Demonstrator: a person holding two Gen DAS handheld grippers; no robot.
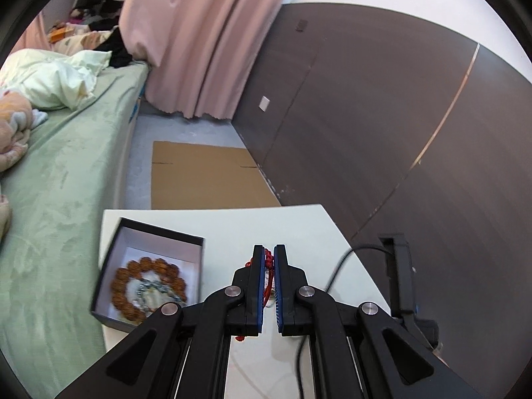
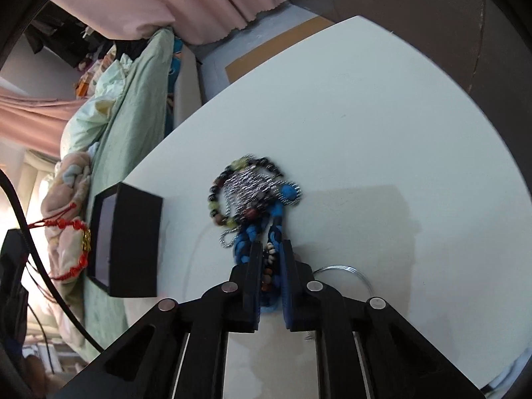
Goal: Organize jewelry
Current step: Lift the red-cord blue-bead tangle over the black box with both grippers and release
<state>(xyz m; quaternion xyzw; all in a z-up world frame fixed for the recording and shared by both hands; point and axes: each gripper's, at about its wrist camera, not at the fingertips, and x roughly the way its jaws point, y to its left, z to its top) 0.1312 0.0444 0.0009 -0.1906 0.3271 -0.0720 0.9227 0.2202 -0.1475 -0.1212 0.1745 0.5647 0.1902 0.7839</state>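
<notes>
My left gripper [image 1: 269, 251] is shut on a red cord bracelet [image 1: 267, 279], held above the white table [image 1: 299, 229]. The same bracelet [image 2: 74, 232], with red beads and a gold charm, hangs at the left edge of the right wrist view beside the black box [image 2: 133, 242]. The black jewelry box [image 1: 149, 266] sits at the table's left edge and holds a brown bead bracelet [image 1: 146, 291] and a silvery chain. My right gripper [image 2: 270, 246] is shut on a blue cord necklace [image 2: 276, 212] in a pile with a dark bead bracelet [image 2: 232, 196] and silver chain [image 2: 249, 183].
A bed with green sheet [image 1: 60, 179] borders the table's left side. Cardboard [image 1: 206, 176] lies on the floor beyond the table. A dark wall panel [image 1: 399, 133] stands to the right. A thin wire ring [image 2: 345, 271] lies on the table by my right gripper.
</notes>
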